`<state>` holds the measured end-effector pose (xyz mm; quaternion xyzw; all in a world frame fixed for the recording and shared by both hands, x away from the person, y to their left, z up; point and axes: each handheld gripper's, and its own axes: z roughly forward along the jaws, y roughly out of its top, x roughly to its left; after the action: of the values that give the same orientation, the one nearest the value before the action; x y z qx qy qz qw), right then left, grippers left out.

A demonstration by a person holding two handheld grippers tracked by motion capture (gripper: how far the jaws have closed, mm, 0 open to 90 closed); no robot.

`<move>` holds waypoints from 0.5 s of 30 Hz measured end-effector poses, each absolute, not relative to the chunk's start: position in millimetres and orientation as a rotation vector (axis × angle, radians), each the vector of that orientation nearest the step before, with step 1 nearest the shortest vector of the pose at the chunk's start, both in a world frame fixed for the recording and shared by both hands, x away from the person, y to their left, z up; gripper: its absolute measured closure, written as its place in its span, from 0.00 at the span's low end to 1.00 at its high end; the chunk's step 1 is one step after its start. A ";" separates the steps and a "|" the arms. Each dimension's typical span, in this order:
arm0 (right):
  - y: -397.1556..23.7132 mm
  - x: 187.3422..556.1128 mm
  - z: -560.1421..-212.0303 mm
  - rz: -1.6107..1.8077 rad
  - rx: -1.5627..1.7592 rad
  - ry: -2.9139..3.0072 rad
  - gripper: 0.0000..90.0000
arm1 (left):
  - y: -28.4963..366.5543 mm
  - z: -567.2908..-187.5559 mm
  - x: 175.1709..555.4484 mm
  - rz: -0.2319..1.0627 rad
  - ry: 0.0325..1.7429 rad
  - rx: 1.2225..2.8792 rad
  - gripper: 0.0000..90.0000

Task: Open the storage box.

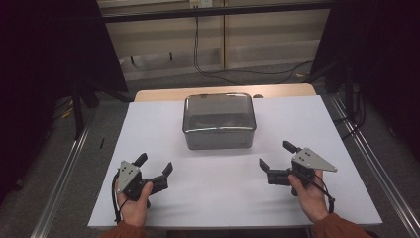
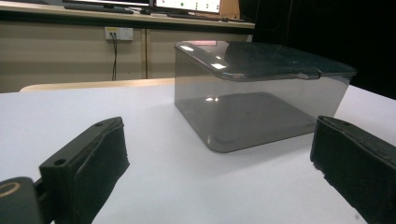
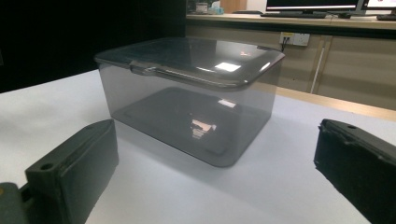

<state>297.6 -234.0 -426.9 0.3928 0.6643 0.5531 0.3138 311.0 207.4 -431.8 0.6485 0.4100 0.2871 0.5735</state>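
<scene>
Grippers first: your left gripper (image 1: 154, 166) rests near the front left corner of the white bench top (image 1: 223, 198), jaws spread wide with nothing between them, your left hand (image 1: 132, 203) wrapped around its body from behind. Your right gripper (image 1: 278, 155) sits near the front right corner, held by your right hand (image 1: 309, 196), and its jaws likewise stand well apart and empty. Both point inward and toward the far edge, at the box.

That box is a smoky, see-through plastic container (image 1: 219, 121) with its lid (image 1: 218, 105) seated on top. It stands toward the middle of the far edge of the bench, square to it, and well apart from both grippers.

In the left gripper view the container (image 2: 261, 100) shows ahead and slightly right, framed between your two black jaws, with a small tab on the lid's near rim. In the right gripper view the container (image 3: 191, 95) sits ahead and slightly left, its floor bare as far as the tinted walls let you see.
</scene>
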 end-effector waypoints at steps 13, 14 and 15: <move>-204.9 317.7 -417.0 1.491 0.981 1.807 0.00 | 208.3 -433.1 313.1 0.675 0.972 1.532 0.04; -202.7 319.3 -416.9 1.490 0.974 1.811 0.00 | 208.3 -433.1 313.2 0.673 0.971 1.532 0.04; -202.7 319.3 -416.9 1.490 0.974 1.811 0.00 | 208.3 -433.1 313.2 0.673 0.971 1.532 0.04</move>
<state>319.3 -202.7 -416.9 0.3662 0.6811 0.5604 0.2966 313.2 208.3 -433.1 0.6522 0.4131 0.2865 0.5674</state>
